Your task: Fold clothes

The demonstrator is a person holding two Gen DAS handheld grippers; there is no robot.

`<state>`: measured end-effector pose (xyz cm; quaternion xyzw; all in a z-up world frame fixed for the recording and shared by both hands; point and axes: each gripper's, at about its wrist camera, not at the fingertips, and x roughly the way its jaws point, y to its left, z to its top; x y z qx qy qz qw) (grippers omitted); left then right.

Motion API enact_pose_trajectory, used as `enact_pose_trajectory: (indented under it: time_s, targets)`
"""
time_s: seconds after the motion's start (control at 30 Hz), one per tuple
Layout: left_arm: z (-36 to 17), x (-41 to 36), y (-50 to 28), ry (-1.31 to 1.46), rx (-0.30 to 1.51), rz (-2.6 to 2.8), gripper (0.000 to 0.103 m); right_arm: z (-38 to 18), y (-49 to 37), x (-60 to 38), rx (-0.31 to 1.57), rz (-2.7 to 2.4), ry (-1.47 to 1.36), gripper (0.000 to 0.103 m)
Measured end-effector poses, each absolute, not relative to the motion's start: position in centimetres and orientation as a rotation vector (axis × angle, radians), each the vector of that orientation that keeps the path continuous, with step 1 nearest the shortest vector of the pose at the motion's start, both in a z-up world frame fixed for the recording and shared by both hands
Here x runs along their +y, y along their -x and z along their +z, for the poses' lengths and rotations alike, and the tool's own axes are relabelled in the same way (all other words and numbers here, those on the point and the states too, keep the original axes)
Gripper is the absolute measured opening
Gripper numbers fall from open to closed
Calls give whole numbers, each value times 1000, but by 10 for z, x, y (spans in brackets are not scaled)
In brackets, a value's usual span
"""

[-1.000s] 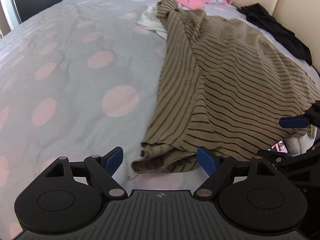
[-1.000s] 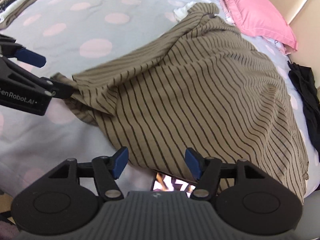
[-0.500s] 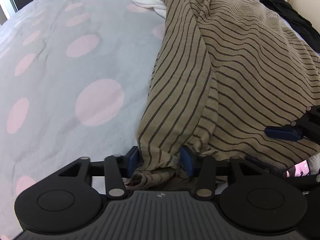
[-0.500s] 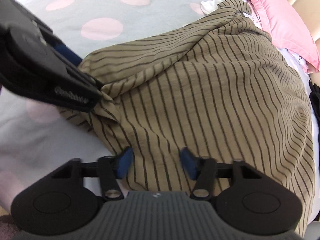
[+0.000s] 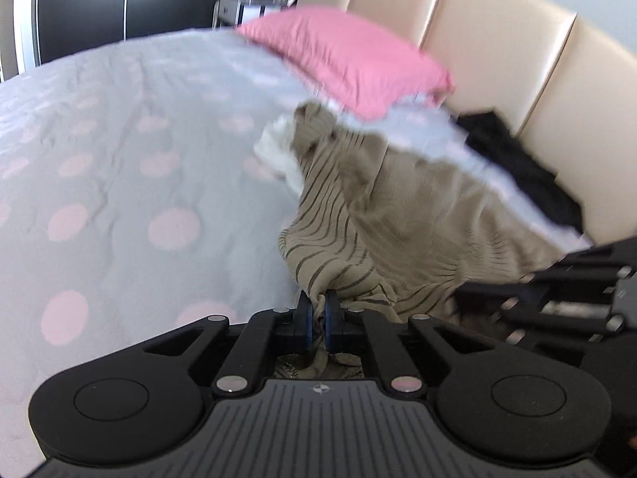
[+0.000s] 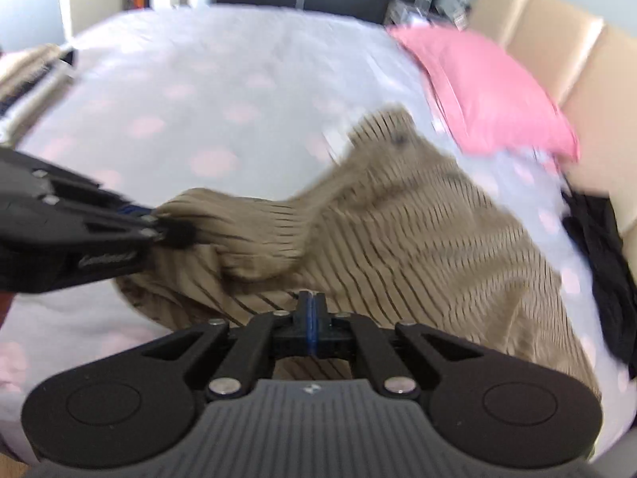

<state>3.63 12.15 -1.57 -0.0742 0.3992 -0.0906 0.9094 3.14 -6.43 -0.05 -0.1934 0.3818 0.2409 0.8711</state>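
A tan shirt with thin dark stripes (image 5: pixel 398 219) lies rumpled on the bed, its near edge lifted off the cover. My left gripper (image 5: pixel 318 306) is shut on a bunched corner of that edge, with fabric hanging between its blue pads. My right gripper (image 6: pixel 312 306) is shut on the shirt's (image 6: pixel 418 239) hem further along the same edge. In the right wrist view the left gripper (image 6: pixel 159 227) shows at the left, pinching the corner. The right gripper's body (image 5: pixel 557 294) shows at the right edge of the left wrist view. Both views are motion-blurred.
The bed has a grey cover with pink dots (image 5: pixel 119 159). A pink pillow (image 5: pixel 350 67) and a beige padded headboard (image 5: pixel 497 59) lie beyond. A black garment (image 5: pixel 517 167) sits by the headboard, a white one (image 5: pixel 278 147) under the shirt's far end. Folded clothes (image 6: pixel 28 75) are stacked far left.
Both grippers went from open to shut on the shirt's near edge, then rose, lifting that edge off the bed. The views tilted up toward the pillow and headboard.
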Motion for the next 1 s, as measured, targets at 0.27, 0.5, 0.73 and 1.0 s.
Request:
enact_pose_trajectory:
  time_s: [0.27, 0.5, 0.73, 1.0]
  targets:
    - [62, 154, 24, 210, 638, -215, 3, 73, 30, -11, 644, 654, 379, 0]
    - [114, 219, 83, 234, 517, -66, 3, 128, 88, 49, 517, 845, 360, 0]
    - [175, 283, 159, 220, 354, 129, 3, 184, 151, 110, 356, 1095, 318, 0]
    - [175, 276, 160, 204, 371, 113, 3, 200, 164, 99, 318, 1064, 320, 0]
